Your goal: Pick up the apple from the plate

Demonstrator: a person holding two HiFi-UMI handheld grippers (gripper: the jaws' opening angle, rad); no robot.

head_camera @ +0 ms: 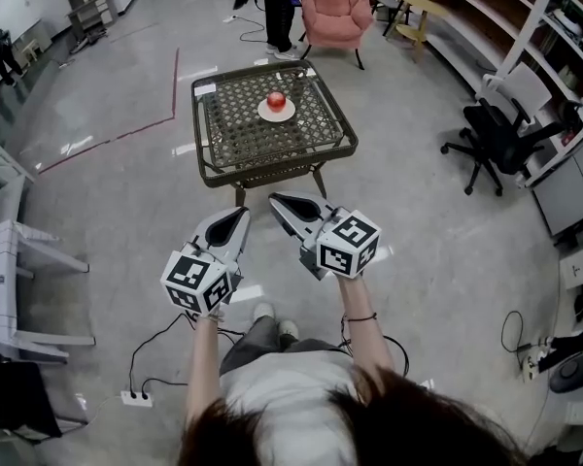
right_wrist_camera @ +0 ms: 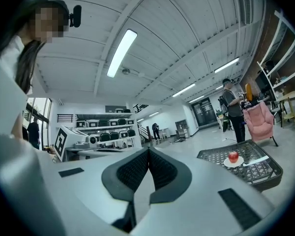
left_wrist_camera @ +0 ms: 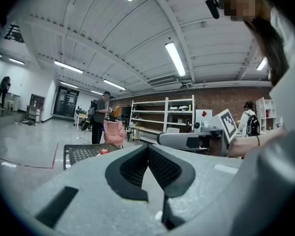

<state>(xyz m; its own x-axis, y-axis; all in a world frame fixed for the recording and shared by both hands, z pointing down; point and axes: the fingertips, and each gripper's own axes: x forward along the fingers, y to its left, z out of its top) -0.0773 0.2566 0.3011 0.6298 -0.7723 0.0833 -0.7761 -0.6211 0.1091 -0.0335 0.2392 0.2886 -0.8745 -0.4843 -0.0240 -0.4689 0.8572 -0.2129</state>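
Big workshop room, grey glossy floor (head_camera: 126, 192) with a red tape line (head_camera: 175, 76) on it. Long shelves (head_camera: 510, 27) run along the right wall. Dark table (head_camera: 235, 144) with a mesh top stands mid-floor. Pink armchair (head_camera: 333, 6) sits beyond the table's far edge, and a person (head_camera: 277, 8) stands just beside it, only the legs in the head view. Black office chair (head_camera: 496, 134) is well off the table's right edge, near the shelves. White chair (head_camera: 19, 270) at the left border. Power strip (head_camera: 136, 397) lies on the floor by the wearer's feet.

Left gripper (head_camera: 241, 212): jaws closed tip to tip, nothing between them. Right gripper (head_camera: 274, 200): same, jaws together and empty. Both are held side by side over the floor, short of the table's near edge, pointing toward it and well apart from the fruit.

White plate (head_camera: 262, 116) sits about midway between the table's left and right edges, a bit toward the far edge. Red apple (head_camera: 276, 100) sits on the plate, untouched.
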